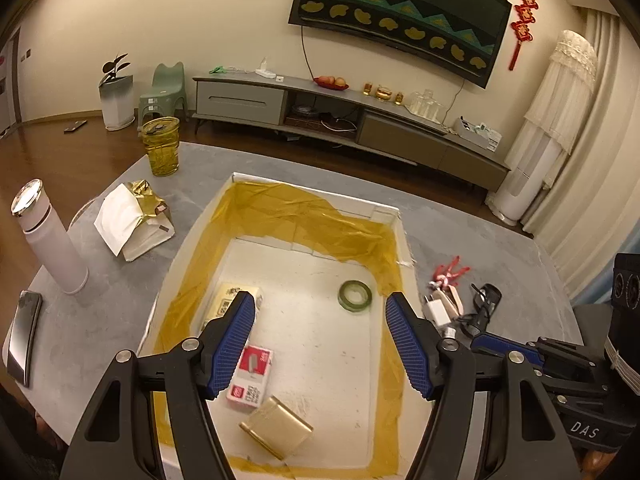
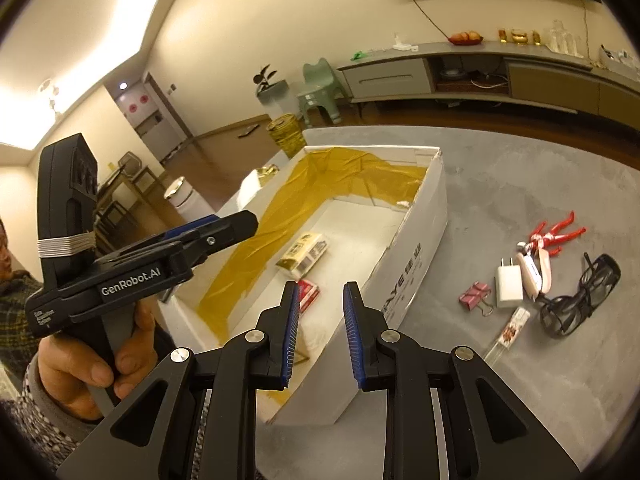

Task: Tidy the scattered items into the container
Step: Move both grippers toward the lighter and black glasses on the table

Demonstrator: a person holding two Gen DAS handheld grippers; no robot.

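A white cardboard box (image 1: 192,240) lined with yellow tape holds a tissue pack (image 1: 226,298), a red-and-white packet (image 1: 256,380), a gold translucent case (image 1: 276,432) and a green tape roll (image 1: 355,296). My left gripper (image 1: 320,304) hangs open over the box, with nothing between its fingers. My right gripper (image 2: 322,292) is open and empty above the box's near right wall (image 2: 416,276). On the table to the right of the box lie a red figure (image 2: 556,234), a white charger (image 2: 509,286), a pink binder clip (image 2: 474,294), black glasses (image 2: 580,300) and a small clear packet (image 2: 512,330).
Left of the box stand a white flask (image 1: 52,240), a yellow glass jar (image 1: 160,148), a paper bag with gold foil (image 1: 132,220) and a phone (image 1: 24,336). A hand (image 2: 88,360) holds the left tool. The grey table's edge (image 1: 560,280) curves at the right.
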